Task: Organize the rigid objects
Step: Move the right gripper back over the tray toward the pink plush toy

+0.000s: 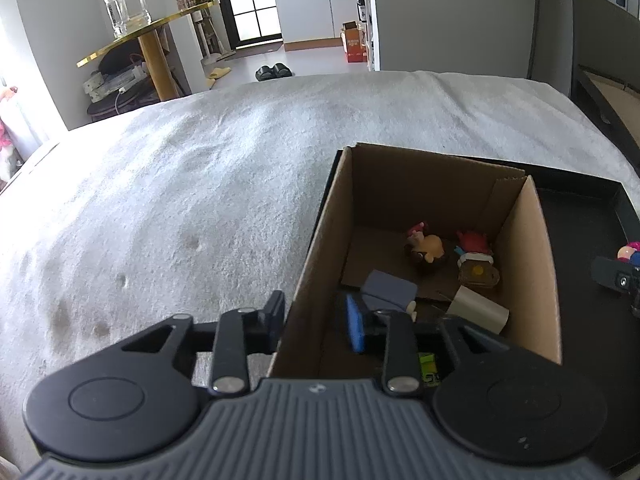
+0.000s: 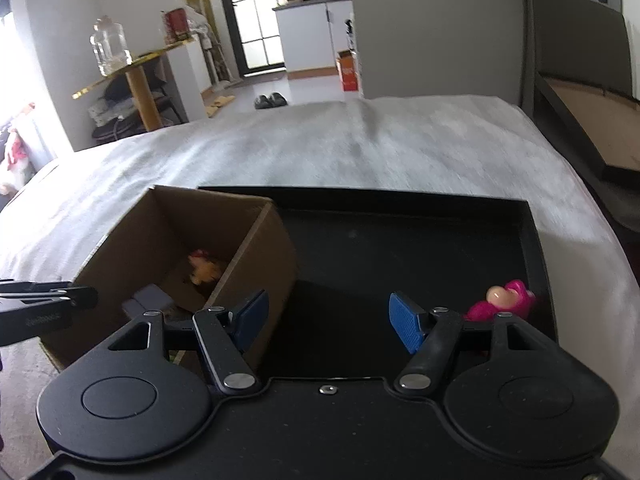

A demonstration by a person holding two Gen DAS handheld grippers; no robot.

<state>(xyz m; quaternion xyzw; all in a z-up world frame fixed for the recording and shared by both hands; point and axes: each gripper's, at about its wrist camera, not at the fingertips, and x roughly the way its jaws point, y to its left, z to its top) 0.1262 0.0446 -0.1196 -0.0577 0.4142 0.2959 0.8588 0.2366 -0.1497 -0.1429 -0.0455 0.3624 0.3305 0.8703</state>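
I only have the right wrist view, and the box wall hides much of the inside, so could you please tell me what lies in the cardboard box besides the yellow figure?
Observer: A red-haired figure stands right beside the yellow figure, towards the far end of the cardboard box.
Operator: Thank you. Is anything nearer the front?
Observer: Yes, a beige tube lies on its side by the right wall, next to a grey-blue block.
Operator: And where is the left gripper?
Observer: The left gripper is open and straddles the box's left wall, with one finger outside and one inside.
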